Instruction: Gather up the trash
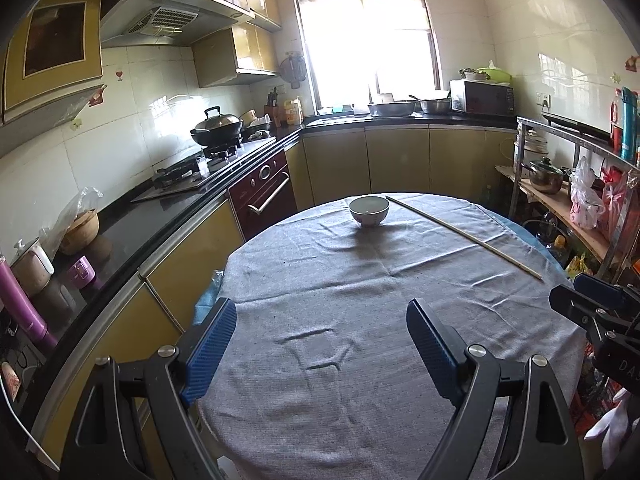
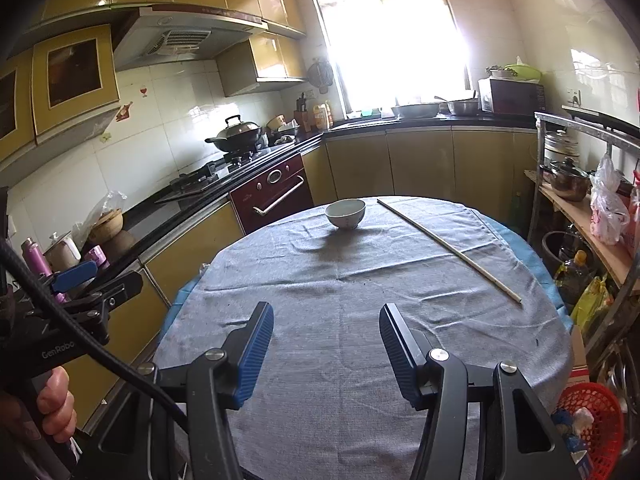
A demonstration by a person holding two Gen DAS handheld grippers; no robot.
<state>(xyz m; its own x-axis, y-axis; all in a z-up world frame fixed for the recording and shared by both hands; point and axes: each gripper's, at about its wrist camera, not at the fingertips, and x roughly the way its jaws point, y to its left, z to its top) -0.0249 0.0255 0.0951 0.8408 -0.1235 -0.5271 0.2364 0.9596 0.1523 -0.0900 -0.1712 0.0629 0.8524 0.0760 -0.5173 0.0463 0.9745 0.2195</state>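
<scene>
Here both hand-held grippers gape, empty: left hand-held gripper (image 1: 320,320), right hand-held gripper (image 2: 326,324).

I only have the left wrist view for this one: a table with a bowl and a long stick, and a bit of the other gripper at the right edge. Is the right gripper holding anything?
Observer: No. The right wrist view shows the right gripper open over the grey cloth, with nothing in it.
Operator: Is there any bin for the trash?
Observer: Yes. A red basket sits low beside the cloth's near right edge, with scraps inside.
Operator: What holds the left gripper?
Observer: A bare hand, wrapped around its handle at the lower left of the right wrist view.
</scene>
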